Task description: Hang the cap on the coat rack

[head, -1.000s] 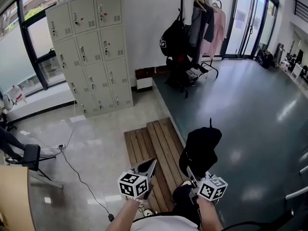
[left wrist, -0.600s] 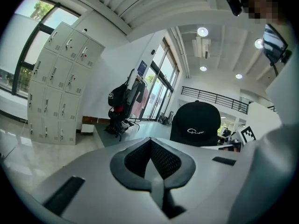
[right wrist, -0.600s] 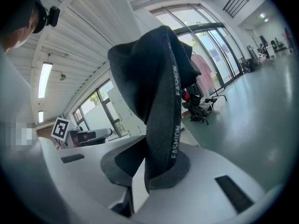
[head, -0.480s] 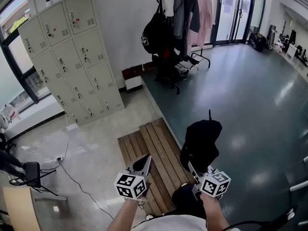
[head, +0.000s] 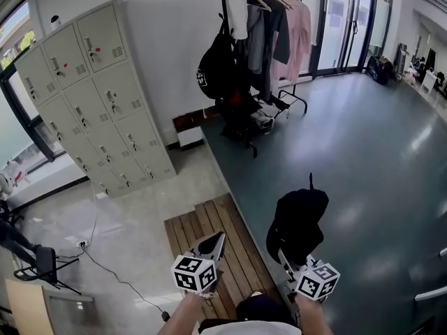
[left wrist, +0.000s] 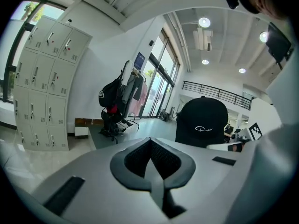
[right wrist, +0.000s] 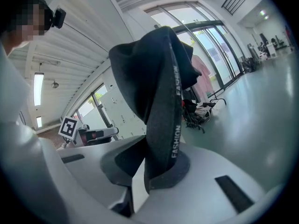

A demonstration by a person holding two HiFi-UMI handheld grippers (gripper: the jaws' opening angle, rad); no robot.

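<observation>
The right gripper is clamping its jaws on the black cap, pinching a fabric band printed with the word FASHION, and the rest of the cap is rising above and ahead of the jaw tips, free of any surface. The left gripper is holding its jaws together with nothing between them, and from its own view the cap is sitting off to its right, a white embroidered mark showing on the front. In the head view both grippers are pointing forward side by side, a little apart, the cap draping over the tip of the right one. The coat rack is standing far ahead of both tools, against the white wall, carrying shirts on hangers and a black backpack on its left side. A wooden slatted platform is lying beneath the left gripper, and grey lockers are standing ahead of it to the left.
</observation>
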